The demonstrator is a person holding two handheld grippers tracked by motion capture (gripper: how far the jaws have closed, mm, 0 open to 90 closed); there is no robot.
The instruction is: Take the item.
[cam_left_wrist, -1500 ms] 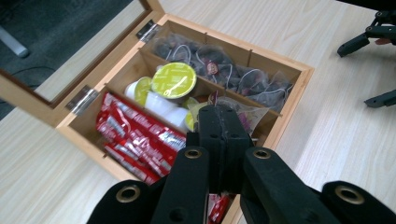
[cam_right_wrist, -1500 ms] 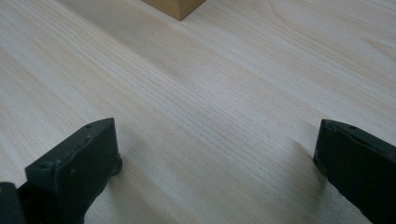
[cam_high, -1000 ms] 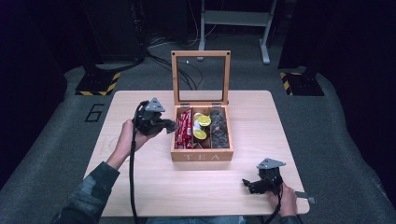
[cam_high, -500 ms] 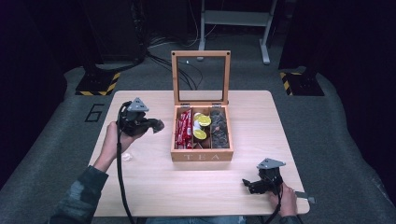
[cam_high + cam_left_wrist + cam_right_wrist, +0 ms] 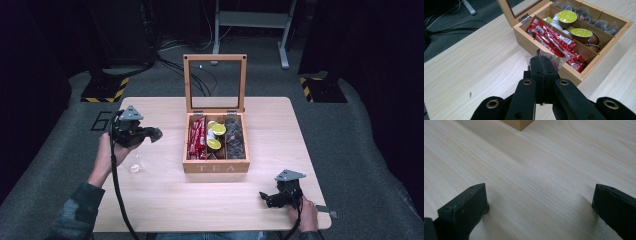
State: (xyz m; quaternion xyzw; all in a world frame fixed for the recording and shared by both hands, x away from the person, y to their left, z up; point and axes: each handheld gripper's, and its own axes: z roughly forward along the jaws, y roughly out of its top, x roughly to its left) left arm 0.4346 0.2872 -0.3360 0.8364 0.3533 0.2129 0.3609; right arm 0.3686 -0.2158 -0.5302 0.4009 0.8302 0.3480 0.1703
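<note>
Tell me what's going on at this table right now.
A person is working with two handheld grippers at an open wooden tea box. The left gripper is shut on a small clear packet, held over the table just beside the box's red sachets. The right gripper sits open and empty near the table's front edge. Another clear packet lies on the table.

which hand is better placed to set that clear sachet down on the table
Left. The left gripper is shut on the clear sachet; the right gripper rests open by the table's near edge.
</note>
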